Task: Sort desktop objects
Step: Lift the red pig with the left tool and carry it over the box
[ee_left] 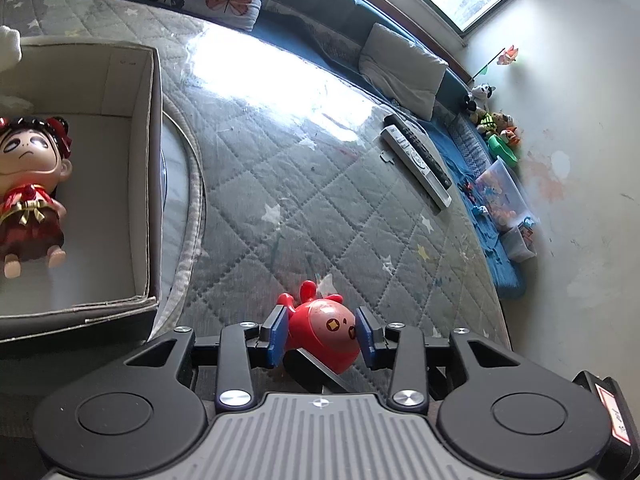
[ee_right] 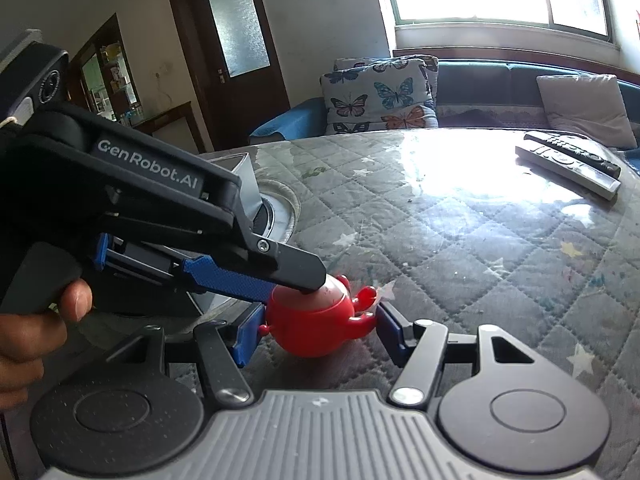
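1. The surface [ee_left: 320,184] is covered with a grey quilted cloth with small stars, under a shiny clear sheet.
2. An open box [ee_left: 152,168] stands on the left part of the surface. A doll [ee_left: 28,192] in a red dress lies on its back inside it.
3. Two remotes [ee_left: 418,160] lie side by side near the far right edge, well apart from the box.
4. Behind the surface there is a sofa with a butterfly pillow [ee_right: 380,96] and a grey pillow [ee_right: 584,108].
5. Nothing lies between the toy and the box.
6. The left hand-held gripper [ee_left: 322,332] points down and forward over the near edge of the surface. A hand [ee_right: 32,332] holds its handle; one finger lies by the trigger.
7. The right hand-held gripper [ee_right: 312,332] comes low from the near side, almost level with the surface.
8. The red toy [ee_left: 324,332] is round, with small dark marks on its pale face and short red limbs. It rests on the surface, near the front edge.
9. The blue pads of the left hand-held gripper press on both sides of the toy.
10. The right hand-held gripper is wide open around the same toy; its pads stand just beside it, and I cannot tell if the left pad touches.
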`<state>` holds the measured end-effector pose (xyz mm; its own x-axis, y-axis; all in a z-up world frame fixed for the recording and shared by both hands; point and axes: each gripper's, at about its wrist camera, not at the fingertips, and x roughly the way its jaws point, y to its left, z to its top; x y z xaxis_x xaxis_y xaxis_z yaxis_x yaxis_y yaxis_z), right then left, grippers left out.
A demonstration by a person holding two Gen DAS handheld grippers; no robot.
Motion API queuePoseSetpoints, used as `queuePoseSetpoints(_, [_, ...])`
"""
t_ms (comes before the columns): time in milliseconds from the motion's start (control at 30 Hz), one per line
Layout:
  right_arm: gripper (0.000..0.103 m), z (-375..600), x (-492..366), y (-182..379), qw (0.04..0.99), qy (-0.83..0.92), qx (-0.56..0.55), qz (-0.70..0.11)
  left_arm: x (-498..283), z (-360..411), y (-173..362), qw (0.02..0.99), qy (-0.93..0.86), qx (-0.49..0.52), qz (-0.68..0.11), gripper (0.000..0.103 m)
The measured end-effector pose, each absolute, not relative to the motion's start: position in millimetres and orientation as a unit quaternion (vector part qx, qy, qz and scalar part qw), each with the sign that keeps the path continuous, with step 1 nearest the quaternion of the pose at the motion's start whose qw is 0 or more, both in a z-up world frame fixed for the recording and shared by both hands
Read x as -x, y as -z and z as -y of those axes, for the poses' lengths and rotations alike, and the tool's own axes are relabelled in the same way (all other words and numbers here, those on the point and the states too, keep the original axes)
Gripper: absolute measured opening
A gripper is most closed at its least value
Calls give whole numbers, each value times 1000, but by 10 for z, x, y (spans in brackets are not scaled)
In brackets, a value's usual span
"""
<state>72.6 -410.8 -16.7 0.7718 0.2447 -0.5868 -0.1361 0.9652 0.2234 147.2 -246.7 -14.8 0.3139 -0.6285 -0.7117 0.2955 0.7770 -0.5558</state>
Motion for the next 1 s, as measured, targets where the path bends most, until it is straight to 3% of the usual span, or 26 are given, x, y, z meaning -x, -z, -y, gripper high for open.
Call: queuePoseSetpoints(1000, [62,3899,-442,43,938,-130,-72,-315,-1044,2297,42,807,297,146,-490,44])
